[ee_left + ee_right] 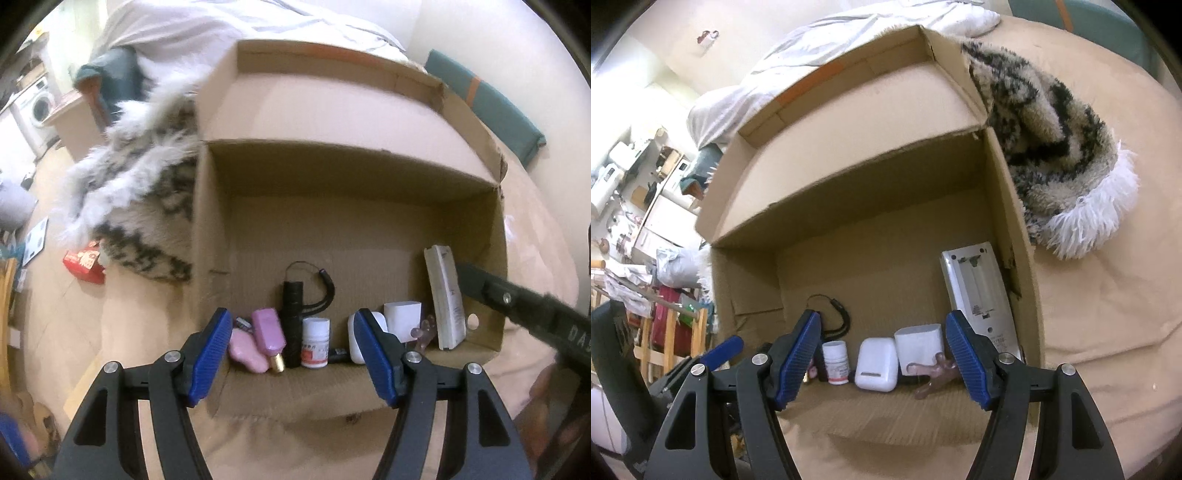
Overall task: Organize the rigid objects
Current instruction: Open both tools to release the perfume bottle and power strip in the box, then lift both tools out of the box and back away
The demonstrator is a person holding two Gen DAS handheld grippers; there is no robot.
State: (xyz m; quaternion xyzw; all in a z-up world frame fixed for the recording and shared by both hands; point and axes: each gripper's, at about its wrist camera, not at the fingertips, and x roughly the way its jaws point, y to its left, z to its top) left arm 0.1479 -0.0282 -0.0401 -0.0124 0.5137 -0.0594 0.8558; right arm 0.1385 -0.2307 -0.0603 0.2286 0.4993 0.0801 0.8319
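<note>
Both tongs stand released, nothing between the pads. Just beyond the left tongs (295,354), small things line the box's (496,258) near wall: pink bottle (269,328), pill jar (315,343), white case (876,364). Right tongs (882,360) are nearer the remote (982,291), upright in the box's right corner.

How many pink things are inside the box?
2: a pink bottle with a gold cap and a pink lump beside it, at the box front left. Others may be hidden.
</note>
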